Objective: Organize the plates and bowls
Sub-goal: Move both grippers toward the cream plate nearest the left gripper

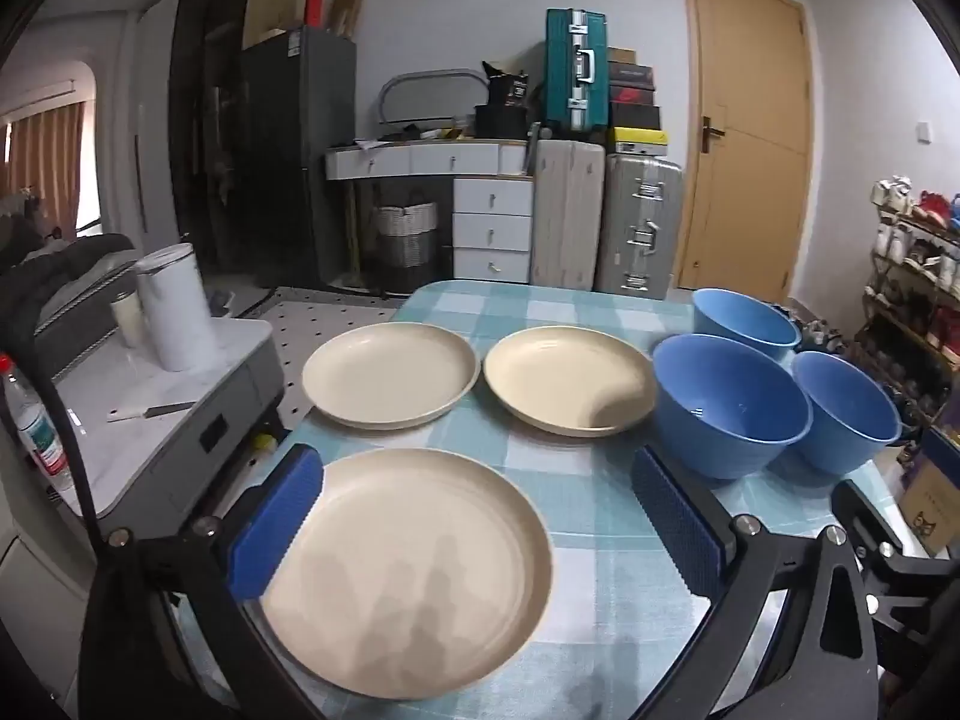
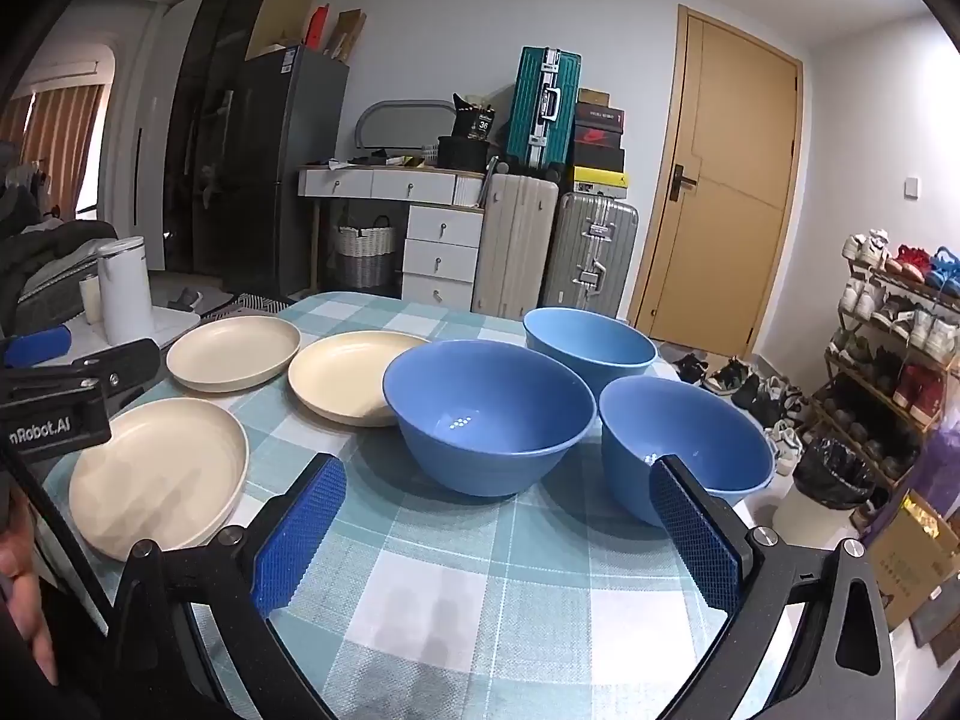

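Both tongs spread, nothing stacked yet

The left gripper gapes over the nearest plate; the right gripper hangs empty before three blue bowls on the checked tablecloth. A shallow rim pinch could let a plate slip (they look smooth). Readable: "nRobot.AI" on the left gripper's body, "36" on a far bag.

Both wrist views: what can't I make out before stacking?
- Near plate: its left rim sits behind the left hand-held gripper pad in the left view.
- Right bowl: its front wall is covered by a right hand-held gripper pad.
- Far bowl: its base is behind the nearer bowls.
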